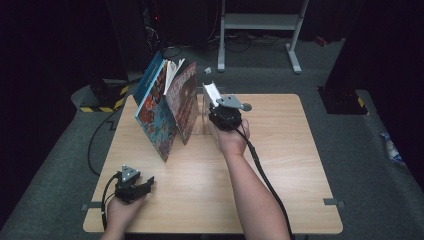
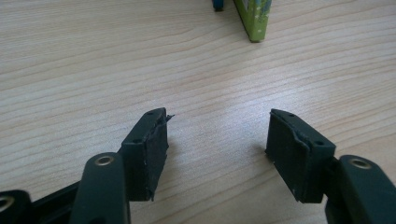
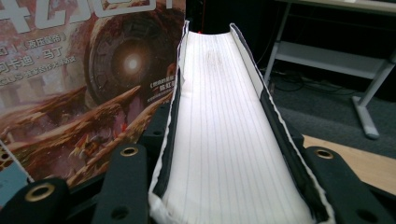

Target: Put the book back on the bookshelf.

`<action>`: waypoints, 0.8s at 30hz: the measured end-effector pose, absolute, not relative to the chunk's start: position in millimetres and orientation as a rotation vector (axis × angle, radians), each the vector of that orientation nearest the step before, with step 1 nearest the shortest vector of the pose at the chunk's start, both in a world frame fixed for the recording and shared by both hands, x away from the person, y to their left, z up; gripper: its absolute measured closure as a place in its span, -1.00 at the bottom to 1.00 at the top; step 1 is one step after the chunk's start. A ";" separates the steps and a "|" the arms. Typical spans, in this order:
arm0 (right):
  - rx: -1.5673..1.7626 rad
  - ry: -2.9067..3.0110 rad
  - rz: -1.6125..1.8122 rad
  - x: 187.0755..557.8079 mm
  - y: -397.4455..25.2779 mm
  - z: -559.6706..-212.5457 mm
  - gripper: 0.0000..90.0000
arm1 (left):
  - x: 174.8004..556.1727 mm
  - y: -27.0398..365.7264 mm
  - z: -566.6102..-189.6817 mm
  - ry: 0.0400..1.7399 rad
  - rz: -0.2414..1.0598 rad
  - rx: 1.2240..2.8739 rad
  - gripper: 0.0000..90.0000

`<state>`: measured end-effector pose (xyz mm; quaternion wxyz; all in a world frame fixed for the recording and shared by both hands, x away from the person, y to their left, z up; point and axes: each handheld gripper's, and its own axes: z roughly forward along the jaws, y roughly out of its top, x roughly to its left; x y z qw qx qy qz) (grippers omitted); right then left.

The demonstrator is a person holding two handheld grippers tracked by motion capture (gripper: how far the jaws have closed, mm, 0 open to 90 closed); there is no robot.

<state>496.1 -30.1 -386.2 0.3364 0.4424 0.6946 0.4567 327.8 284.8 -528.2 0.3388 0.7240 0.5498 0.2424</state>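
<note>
Right gripper clamps white-paged dark-covered book fore-edge up, beside leaning colourful picture books, apparently for shelving; left gripper released, resting idle on wooden table.

We see bare forearms with no sleeves. Our left gripper is black, with a grey three-cornered plate on top and a black cable looping from its rear; in its own view the black fingers end in blocky pads, worn at the edges, with small screw holes and brass-ringed rivets. Our right gripper is black too, grey-plated, trailing a thick black cable, its arms set with brass-ringed rivets
</note>
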 end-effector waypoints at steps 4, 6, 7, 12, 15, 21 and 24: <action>1.184 1.777 1.218 502.3 -30.9 -379.1 0.19 | 327.9 284.7 -528.2 1.432 0.632 1.885 -0.14; 1.201 1.755 1.227 506.2 -30.4 -375.3 0.19 | 327.9 284.8 -528.1 1.432 0.631 1.886 -0.14; 1.211 1.748 1.230 508.1 -29.7 -374.2 0.19 | 327.9 284.8 -528.2 1.432 0.631 1.885 -0.14; 1.224 1.725 1.221 518.5 -24.2 -373.0 0.19 | 327.7 284.8 -528.2 1.432 0.631 1.885 -0.14; 1.222 1.724 1.216 524.1 -20.1 -373.6 0.19 | 327.7 284.9 -528.2 1.430 0.631 1.885 -0.14; 1.236 1.700 1.198 535.3 -13.9 -376.5 0.19 | 327.6 285.3 -528.0 1.431 0.627 1.887 -0.14; 1.258 1.698 1.177 539.8 -11.1 -378.4 0.19 | 327.8 285.6 -527.9 1.431 0.623 1.885 -0.14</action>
